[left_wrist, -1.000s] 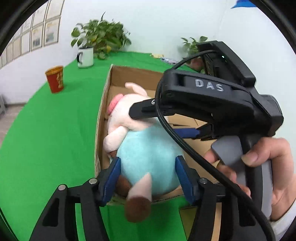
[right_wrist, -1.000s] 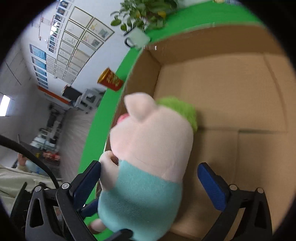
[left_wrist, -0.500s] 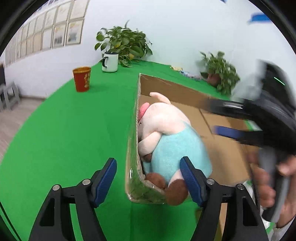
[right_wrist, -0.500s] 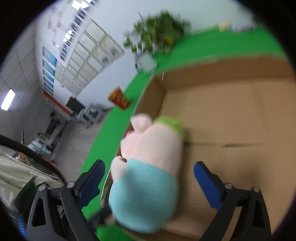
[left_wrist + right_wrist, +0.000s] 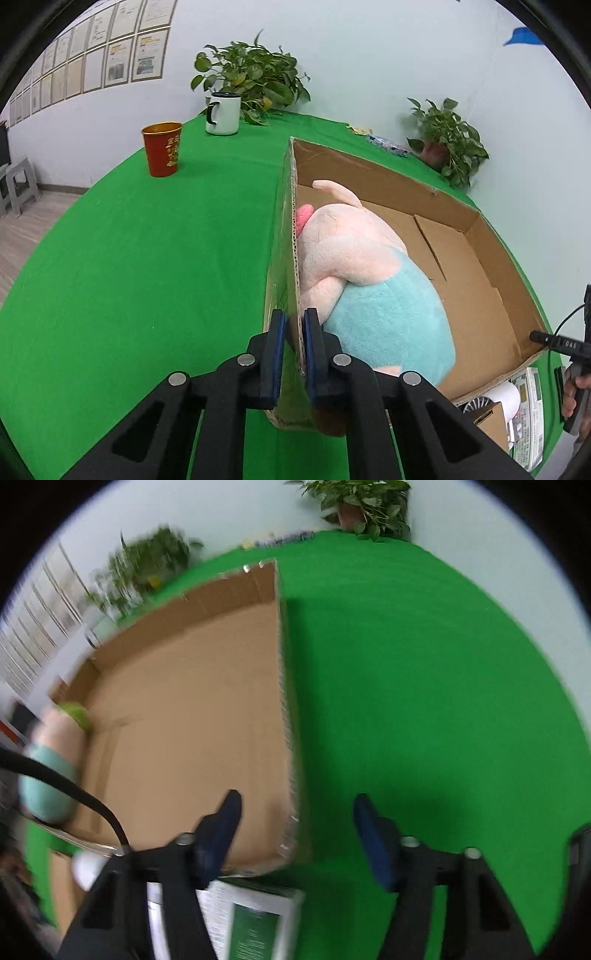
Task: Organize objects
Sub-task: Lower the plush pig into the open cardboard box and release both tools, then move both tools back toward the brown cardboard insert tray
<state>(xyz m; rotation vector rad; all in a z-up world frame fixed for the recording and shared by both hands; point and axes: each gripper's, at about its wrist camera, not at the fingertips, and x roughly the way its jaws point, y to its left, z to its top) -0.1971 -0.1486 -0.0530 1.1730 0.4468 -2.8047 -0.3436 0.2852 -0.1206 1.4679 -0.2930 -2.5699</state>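
Pinching box wall [image 5: 295, 258], left hand-held gripper [image 5: 294, 332] (toy [image 5: 376, 295] beside).

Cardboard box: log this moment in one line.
left gripper: shut on cardboard box wall | right gripper: open, straddling opposite wall | plush pig: inside box

**Premises: office-type room arranged as a recording set**

The walls are plain white. One wall carries a long row of framed printed documents [image 5: 110, 55], of the kind hung in offices. The large table is covered edge to edge in bright green cloth [image 5: 147, 258], as in a staged demonstration area. Two leafy green potted plants [image 5: 255, 79] [image 5: 448, 138] stand at its far edge. A grey plastic stool [image 5: 16, 181] stands on pale wood-effect flooring [image 5: 26, 229] beside the wall. The right wrist view is too blurred to add detail.
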